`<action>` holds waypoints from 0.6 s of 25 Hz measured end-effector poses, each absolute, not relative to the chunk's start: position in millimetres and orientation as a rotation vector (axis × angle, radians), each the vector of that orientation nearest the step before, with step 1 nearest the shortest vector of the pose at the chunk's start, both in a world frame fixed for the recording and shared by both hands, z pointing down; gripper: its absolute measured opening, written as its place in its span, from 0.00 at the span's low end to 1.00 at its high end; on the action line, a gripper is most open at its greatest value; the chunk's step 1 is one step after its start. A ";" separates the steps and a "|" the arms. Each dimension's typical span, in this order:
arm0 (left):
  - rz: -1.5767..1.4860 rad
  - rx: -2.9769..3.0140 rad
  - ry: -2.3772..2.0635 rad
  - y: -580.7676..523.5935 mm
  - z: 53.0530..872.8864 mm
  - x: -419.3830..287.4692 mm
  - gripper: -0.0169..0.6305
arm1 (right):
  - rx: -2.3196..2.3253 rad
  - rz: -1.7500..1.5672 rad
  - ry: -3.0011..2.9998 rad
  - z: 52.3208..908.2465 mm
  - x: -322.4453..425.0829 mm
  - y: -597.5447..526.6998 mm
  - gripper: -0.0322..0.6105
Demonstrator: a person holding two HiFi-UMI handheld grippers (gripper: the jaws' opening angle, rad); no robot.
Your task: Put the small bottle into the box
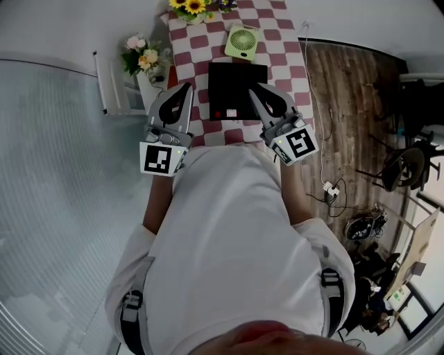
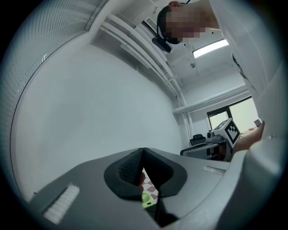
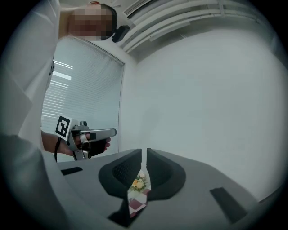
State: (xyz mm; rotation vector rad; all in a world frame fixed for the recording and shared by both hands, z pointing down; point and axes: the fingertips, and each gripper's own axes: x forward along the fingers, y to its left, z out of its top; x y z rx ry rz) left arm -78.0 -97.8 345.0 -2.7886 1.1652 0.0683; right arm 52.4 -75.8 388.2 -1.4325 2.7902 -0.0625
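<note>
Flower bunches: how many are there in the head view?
2. Yellow sunflower bunch at the red-and-white checkered table's far end; pink-and-yellow bouquet beside its left edge. The person's body may hide more.

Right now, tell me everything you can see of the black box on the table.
The black box is a flat, matte rectangle lying on the red and white checked tablecloth, with a small red and white mark by its near left corner. The green fan lies just beyond its far edge. In the head view the right gripper overlaps its near right corner; contact cannot be told. Open or lidded: unclear.
</note>
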 end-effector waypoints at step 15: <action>0.070 -2.836 1.053 -81.0 327.1 -92.4 0.03 | -1.584 0.128 2.660 332.5 23.9 -64.7 0.05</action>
